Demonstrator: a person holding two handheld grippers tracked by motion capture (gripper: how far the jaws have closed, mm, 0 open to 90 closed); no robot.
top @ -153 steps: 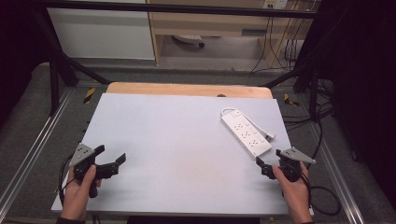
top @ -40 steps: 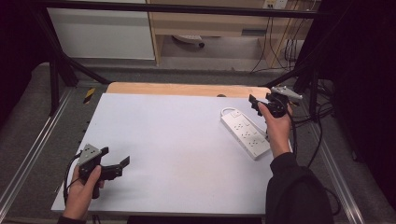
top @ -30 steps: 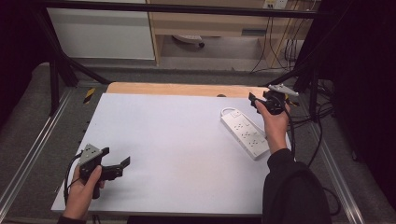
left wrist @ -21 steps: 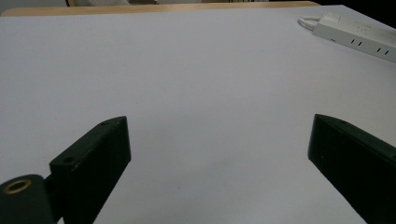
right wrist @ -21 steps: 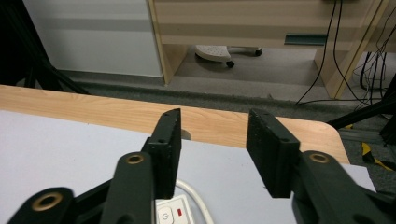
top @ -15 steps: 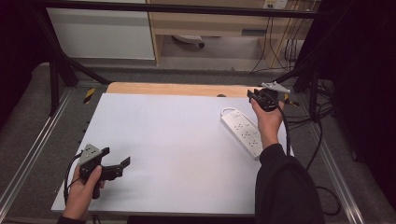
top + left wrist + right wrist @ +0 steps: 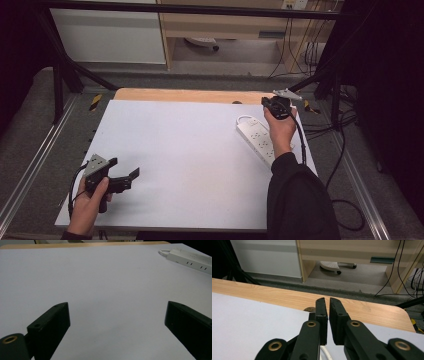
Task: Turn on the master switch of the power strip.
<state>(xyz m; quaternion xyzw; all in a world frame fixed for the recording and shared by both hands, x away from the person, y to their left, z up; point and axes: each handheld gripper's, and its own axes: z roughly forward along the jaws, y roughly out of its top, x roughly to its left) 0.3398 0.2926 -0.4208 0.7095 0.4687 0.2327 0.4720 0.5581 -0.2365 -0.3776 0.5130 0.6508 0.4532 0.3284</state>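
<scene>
While the person's right arm stretches out over the power strip (image 7: 257, 140), the left gripper (image 7: 124, 167) hangs low over the white table cover (image 7: 190, 150), well short and left of the strip. Its jaws are spread wide with nothing between them; likely parked until needed.

The strip lies slantwise near the cover's right edge. At its far end the white cord (image 7: 244, 119) loops round.

Just past that end is the right gripper (image 7: 266, 102). Its jaws have just been closing and now stand all but together, a thin slit left, nothing visible in the slit. My guess is a try at the cord.

The high view gives the layout but not that grip. The right gripper view shows the slit, a bit of cord (image 7: 323, 350) under the jaw roots, and a dark round spot (image 7: 310, 309) on the wooden table edge (image 7: 274, 297) beyond. Whether the cord is pinched, cannot tell.
</scene>
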